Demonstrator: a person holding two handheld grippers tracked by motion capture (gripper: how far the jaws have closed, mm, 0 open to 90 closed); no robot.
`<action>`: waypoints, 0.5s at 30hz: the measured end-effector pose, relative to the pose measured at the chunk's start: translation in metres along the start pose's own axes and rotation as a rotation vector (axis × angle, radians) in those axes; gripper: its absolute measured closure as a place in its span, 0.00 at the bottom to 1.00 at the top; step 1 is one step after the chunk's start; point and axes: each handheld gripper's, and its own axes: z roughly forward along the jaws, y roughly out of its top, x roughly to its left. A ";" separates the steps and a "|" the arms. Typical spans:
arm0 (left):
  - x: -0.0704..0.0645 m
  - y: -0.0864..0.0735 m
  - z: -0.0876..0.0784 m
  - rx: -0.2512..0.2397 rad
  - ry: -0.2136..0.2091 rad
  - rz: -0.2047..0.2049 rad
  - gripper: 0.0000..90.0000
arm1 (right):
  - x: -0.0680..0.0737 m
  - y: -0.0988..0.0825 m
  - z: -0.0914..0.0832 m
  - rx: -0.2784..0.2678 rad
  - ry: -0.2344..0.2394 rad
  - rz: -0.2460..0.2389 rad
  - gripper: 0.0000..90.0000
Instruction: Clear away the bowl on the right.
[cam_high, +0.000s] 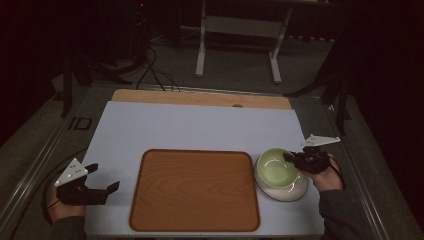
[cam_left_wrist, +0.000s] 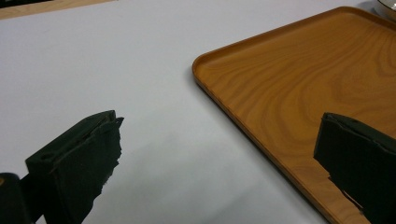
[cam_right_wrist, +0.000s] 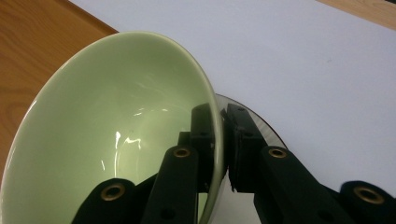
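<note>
A pale green bowl sits tilted in a white bowl just right of the wooden tray. My right gripper is shut on the green bowl's right rim. In the right gripper view one jaw lies inside the green bowl and the other outside, with the rim pinched at the right gripper's tips. The white bowl's edge shows beneath. My left gripper rests at the table's left, open and holding nothing. In the left gripper view the left gripper has its jaws wide apart over the white sheet.
The wooden tray is bare and lies on a white sheet covering the table. A strip of wooden tabletop shows at the far edge. Beyond stand a white frame's legs and floor cables.
</note>
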 end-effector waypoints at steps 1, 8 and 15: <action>0.000 0.000 0.000 0.000 0.000 -0.001 0.01 | 0.001 0.001 0.000 -0.003 0.001 0.000 0.91; 0.000 0.000 0.000 0.001 0.000 0.000 0.01 | 0.005 0.007 -0.001 -0.013 0.012 -0.011 0.91; 0.000 0.000 0.000 0.000 0.001 0.000 0.01 | 0.009 0.012 -0.001 -0.020 0.019 -0.023 0.91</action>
